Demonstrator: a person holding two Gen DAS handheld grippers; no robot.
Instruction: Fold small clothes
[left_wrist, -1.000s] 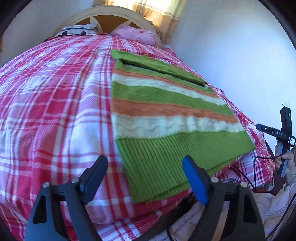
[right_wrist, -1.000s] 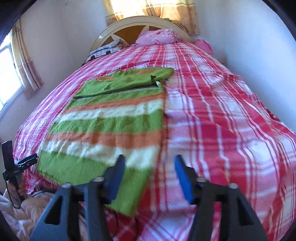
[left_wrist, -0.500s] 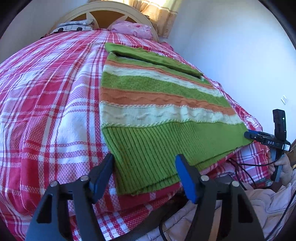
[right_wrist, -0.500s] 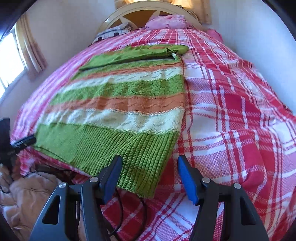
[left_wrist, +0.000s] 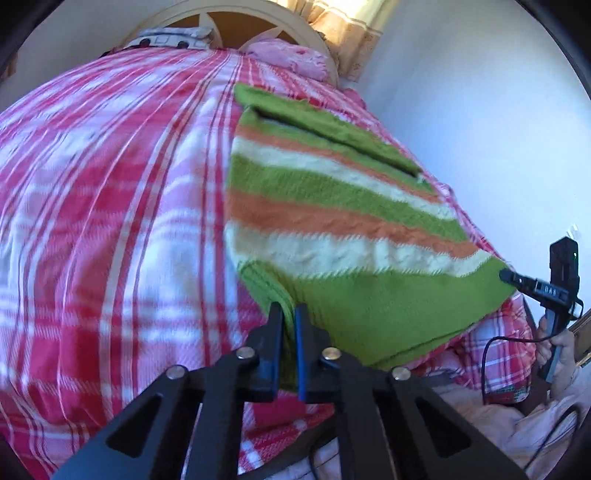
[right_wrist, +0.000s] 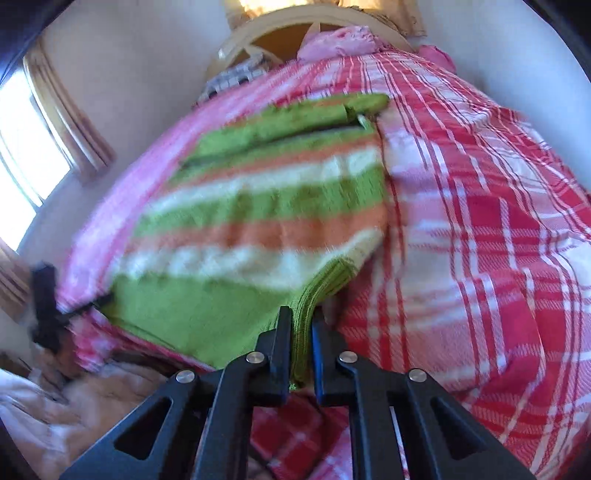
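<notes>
A green, orange and cream striped knit sweater (left_wrist: 332, 229) lies flat on the red plaid bed, its sleeves folded across the far end. My left gripper (left_wrist: 289, 314) is shut on the near left corner of its ribbed green hem. My right gripper (right_wrist: 300, 317) is shut on the near right corner of the same hem (right_wrist: 325, 284), which puckers up between the fingers. The sweater fills the left half of the right wrist view (right_wrist: 258, 221). The other gripper shows at the sweater's far hem corner in each view.
The red and white plaid bedspread (left_wrist: 110, 206) covers the bed. Pink pillows (left_wrist: 288, 59) and a wooden headboard (right_wrist: 295, 29) are at the far end. A white wall (left_wrist: 480, 110) runs along the bed. Pale bedding (right_wrist: 74, 398) lies below the bed's near edge.
Both grippers moved forward onto the near hem and shut on its two corners. The hem corners are now pinched and slightly lifted.
</notes>
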